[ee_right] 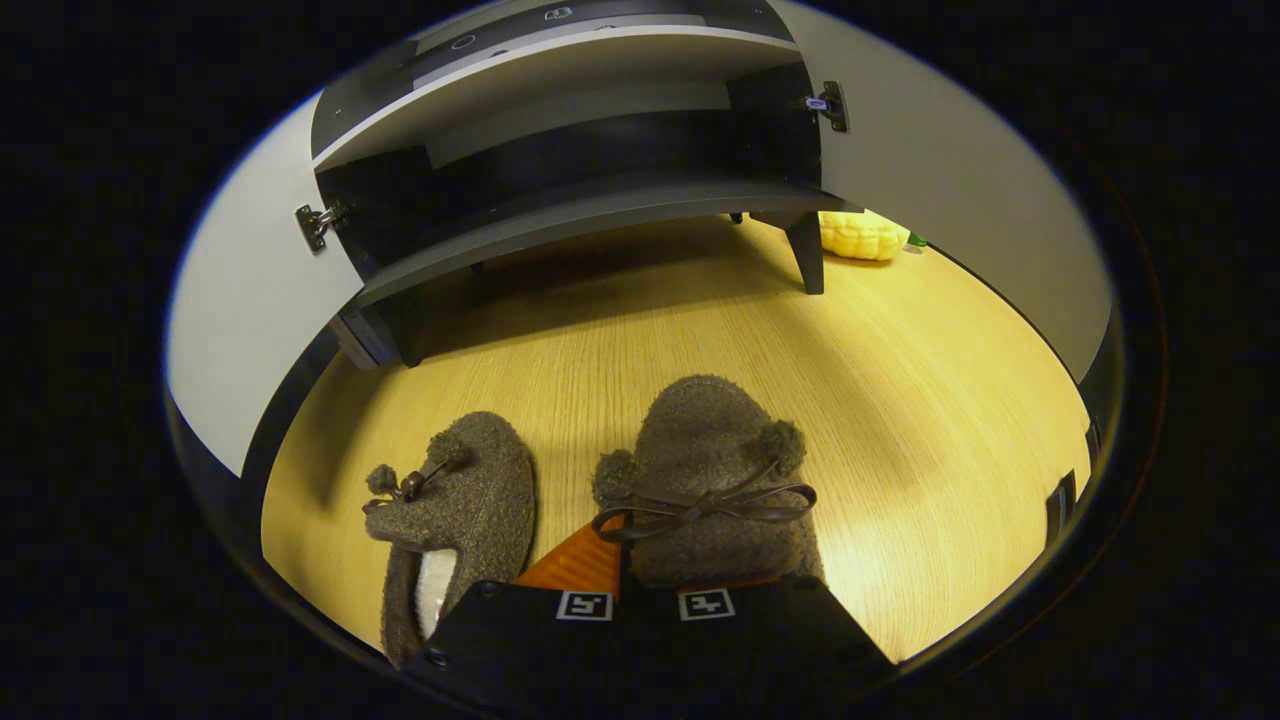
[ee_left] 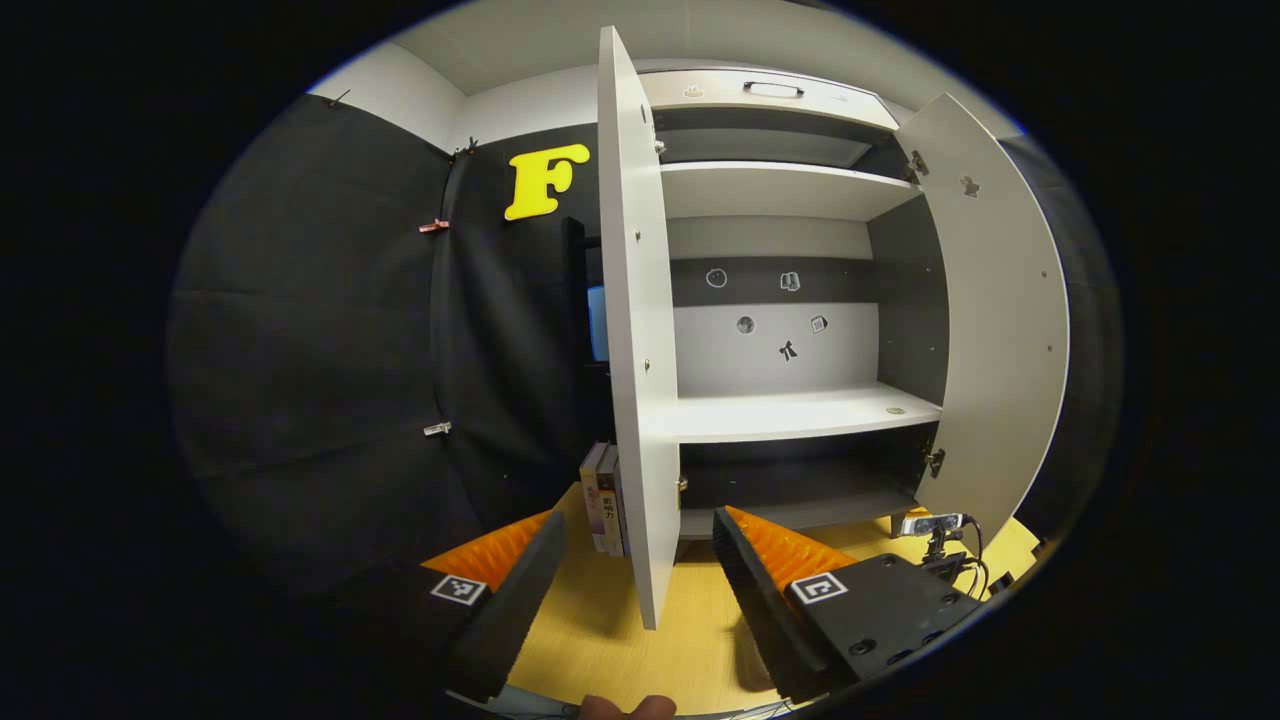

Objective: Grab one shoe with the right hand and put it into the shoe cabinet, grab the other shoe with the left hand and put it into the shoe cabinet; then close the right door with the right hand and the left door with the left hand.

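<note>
Your right gripper grips the slipper at 6 o'clock; left gripper wide; second slipper and both doors remain

Your left gripper: two long ribbed jaws, wedge-shaped, on matte black blocky housing. Square black-and-white fiducial tag on each side, round screw holes in right block. Your fingertips at bottom edge. Your right gripper: same black housing, two square tags side by side, screw at left corner.
</note>
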`<action>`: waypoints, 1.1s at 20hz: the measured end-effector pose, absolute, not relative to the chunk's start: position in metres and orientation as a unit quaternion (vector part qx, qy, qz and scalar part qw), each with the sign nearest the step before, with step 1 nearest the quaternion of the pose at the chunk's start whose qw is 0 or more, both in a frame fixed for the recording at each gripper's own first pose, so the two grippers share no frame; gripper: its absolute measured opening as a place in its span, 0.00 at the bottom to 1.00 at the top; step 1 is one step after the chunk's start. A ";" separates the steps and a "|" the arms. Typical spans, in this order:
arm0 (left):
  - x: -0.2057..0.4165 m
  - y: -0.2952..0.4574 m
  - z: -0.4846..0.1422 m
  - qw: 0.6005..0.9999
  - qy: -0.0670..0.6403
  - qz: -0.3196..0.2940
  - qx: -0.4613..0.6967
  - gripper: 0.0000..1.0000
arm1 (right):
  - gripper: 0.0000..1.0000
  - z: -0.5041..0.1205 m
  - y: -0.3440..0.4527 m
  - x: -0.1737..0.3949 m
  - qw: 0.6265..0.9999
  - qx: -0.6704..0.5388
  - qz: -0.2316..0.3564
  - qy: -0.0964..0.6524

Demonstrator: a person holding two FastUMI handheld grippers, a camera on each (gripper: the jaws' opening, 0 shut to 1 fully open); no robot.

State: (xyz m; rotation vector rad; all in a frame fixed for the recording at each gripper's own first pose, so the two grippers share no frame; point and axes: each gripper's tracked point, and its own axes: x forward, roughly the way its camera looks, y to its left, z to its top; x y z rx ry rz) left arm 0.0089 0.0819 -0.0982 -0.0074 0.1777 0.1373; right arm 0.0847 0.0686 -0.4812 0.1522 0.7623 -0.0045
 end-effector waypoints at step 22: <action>0.023 0.039 -0.084 0.997 0.073 0.015 -0.013 0.94 | 0.10 -0.139 0.054 0.141 0.953 0.080 0.072 0.282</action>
